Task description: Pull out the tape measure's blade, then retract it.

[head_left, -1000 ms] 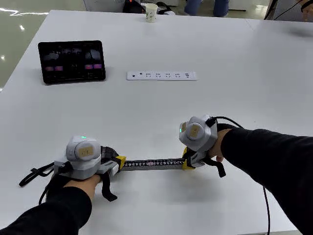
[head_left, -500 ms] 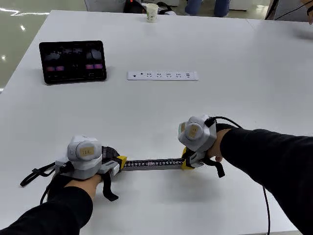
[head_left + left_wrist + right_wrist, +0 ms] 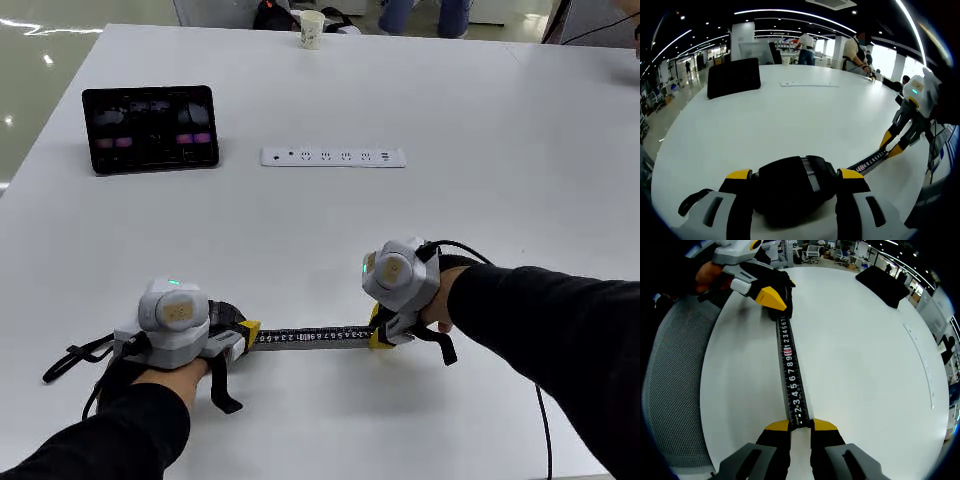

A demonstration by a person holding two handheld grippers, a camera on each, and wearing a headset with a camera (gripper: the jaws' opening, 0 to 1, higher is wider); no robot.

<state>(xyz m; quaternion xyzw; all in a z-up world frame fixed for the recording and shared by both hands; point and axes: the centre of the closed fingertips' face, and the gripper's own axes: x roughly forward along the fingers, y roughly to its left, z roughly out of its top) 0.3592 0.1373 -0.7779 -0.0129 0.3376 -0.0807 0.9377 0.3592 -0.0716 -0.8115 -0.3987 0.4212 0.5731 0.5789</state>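
At the time of inspection the left claw was clamped across the black case of the tape measure, one yellow-tipped jaw on each side. The case sat on the near left part of the white table. The right claw had its jaws drawn together on the tip of the blade, pinching it just past the lowest numbers. The blade lay flat on the table, numbers up, running straight from the case on the left to the right claw. The two claws stood apart with only the blade between them. In my judgement the hold was sound for the task. The case was anchored so it could not slide, and the tip was gripped in line with the blade, so any pull or return would run straight without a kink. The blade was partly out. These pictures alone did not settle whether it was being drawn or let back. A controlled return would call for the right claw to travel toward the case, not to let the tip go free and snap back. As to containers, one paper cup stood upright at the far edge, well apart from the work, and its contents could not be seen. A dark tablet stood at far left. A white power strip lay mid-table with nothing plugged in that I could make out.
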